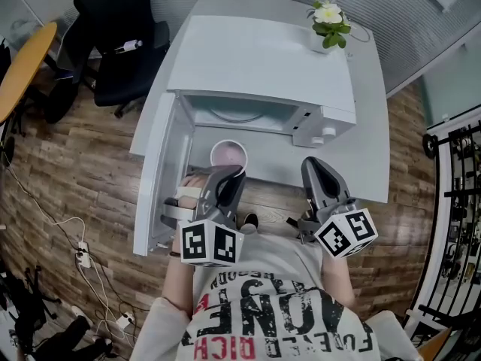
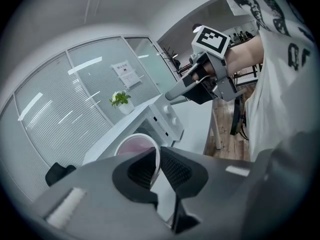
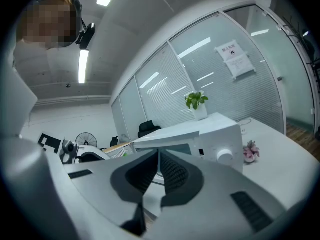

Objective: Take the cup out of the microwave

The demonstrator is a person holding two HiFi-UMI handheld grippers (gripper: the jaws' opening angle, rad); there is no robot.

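A white cup (image 1: 228, 155) with a pinkish inside hangs just in front of the open microwave (image 1: 263, 74), outside its cavity. My left gripper (image 1: 233, 176) is shut on the near rim of the cup (image 2: 136, 146), one pad inside the wall and one outside. The microwave door (image 1: 154, 173) stands swung out to the left. My right gripper (image 1: 316, 165) is to the right of the cup, over the table in front of the control panel, with its jaws together and nothing in them (image 3: 158, 156). It also shows in the left gripper view, the right gripper (image 2: 172, 97) pointing toward the microwave (image 2: 167, 120).
A potted plant (image 1: 329, 21) stands on the microwave's back right corner. The glass turntable (image 1: 237, 115) lies in the cavity. A black office chair (image 1: 124, 51) is at the far left, cables (image 1: 86, 258) lie on the floor, and a rack (image 1: 458, 201) is at the right.
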